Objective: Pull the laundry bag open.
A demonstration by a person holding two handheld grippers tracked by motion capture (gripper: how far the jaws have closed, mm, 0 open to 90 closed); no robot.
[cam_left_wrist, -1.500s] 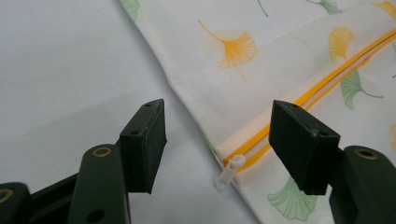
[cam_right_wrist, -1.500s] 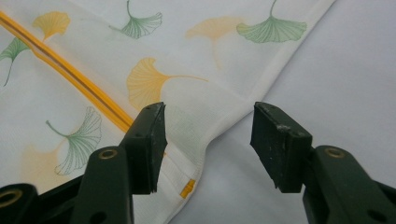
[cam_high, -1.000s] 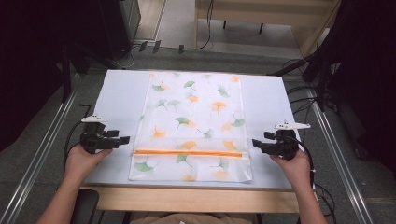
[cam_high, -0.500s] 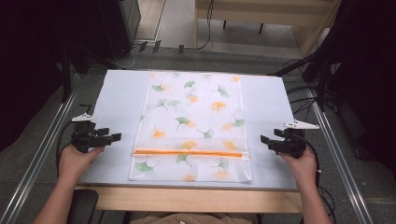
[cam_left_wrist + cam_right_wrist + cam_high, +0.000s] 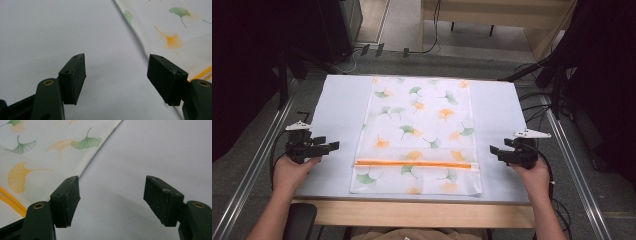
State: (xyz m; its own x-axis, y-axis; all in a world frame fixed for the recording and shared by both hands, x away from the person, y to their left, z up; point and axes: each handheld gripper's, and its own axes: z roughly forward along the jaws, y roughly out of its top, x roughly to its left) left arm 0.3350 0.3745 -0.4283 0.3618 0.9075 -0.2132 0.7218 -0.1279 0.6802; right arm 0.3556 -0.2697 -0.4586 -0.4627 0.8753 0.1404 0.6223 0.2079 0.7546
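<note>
Covering most of the high view, a pale table (image 5: 337, 105) carries a white cloth bag (image 5: 417, 135) printed with green and orange ginkgo leaves, lying flat at its middle and reaching from the far edge almost to the near edge. An orange zipper (image 5: 413, 163) runs left to right across the bag close to its near end. The left gripper (image 5: 329, 146) is held just left of the bag's near left part, clear of the cloth; its jaws stand wide with only bare table between them. The right gripper (image 5: 493, 152) hangs just right of the bag, level with the zipper, its jaws likewise spread wide and gripping nothing, the bag's edge lying beside one jaw.
</note>
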